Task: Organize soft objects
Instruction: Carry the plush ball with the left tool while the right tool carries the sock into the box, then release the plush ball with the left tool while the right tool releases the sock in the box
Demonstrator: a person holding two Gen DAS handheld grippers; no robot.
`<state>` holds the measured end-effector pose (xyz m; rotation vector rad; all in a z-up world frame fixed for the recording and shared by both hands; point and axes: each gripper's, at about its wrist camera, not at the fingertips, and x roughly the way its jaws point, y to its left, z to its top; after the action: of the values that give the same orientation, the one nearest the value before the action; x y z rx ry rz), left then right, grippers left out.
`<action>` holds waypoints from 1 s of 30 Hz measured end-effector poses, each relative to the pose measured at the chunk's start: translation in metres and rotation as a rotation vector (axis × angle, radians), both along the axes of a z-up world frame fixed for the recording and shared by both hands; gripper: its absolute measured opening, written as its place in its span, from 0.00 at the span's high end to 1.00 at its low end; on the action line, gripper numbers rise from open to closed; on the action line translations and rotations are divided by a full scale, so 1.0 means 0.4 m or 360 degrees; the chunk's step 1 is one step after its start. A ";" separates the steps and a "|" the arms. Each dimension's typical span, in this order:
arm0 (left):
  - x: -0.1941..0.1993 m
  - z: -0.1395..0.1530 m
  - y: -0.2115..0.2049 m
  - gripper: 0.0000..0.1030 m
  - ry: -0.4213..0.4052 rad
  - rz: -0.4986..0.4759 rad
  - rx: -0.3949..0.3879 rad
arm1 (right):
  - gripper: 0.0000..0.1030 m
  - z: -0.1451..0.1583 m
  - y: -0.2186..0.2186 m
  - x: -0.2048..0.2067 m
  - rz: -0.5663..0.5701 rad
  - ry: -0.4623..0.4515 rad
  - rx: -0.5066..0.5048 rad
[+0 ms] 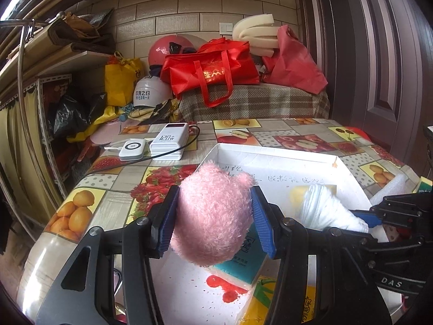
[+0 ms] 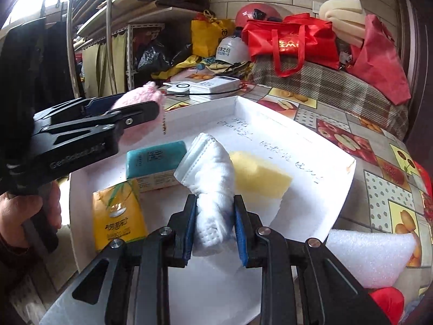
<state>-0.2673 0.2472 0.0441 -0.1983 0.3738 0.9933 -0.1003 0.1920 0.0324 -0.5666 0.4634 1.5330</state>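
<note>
Pads of the left gripper (image 1: pixel 215 214) clamp a pink plush (image 1: pixel 213 214); the right gripper (image 2: pixel 215 226) pinches a rolled white sock (image 2: pixel 213 187). Both hang over the white tray (image 2: pixel 311 124), above a yellow sponge (image 2: pixel 259 181) and tissue packs (image 2: pixel 119 216).

Daylight glares white from the upper left, fisheye edges bend and darken, the picture elsewhere fairly sharp

Pink plush toy (image 1: pixel 213 216) hides most of the teal tissue pack (image 1: pixel 243 260) in the left wrist view. Yellow sponge (image 2: pixel 257 178) is partly behind the white rolled sock (image 2: pixel 213 189). Handwriting on the white tray (image 2: pixel 311 146) is too smeared to read (ink, some characters). Foam sheet (image 2: pixel 370 254) is partly covered by the right gripper's frame.
</note>
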 end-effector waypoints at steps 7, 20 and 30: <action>-0.013 0.007 0.005 0.49 -0.0071 0.0012 -0.0002 | 0.75 0.018 0.018 0.065 -0.0191 0.0143 0.0094; 0.060 0.015 -0.022 0.00 -0.0006 -0.0013 0.0101 | 0.13 0.031 0.012 0.027 -0.0207 0.0045 0.0177; 0.033 0.018 -0.021 0.00 -0.0094 0.0024 0.0112 | 0.01 0.037 0.002 0.010 -0.0243 -0.0036 0.0237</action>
<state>-0.2541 0.2388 0.0514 -0.1663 0.2834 1.0117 -0.0962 0.1929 0.0471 -0.4228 0.3637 1.4002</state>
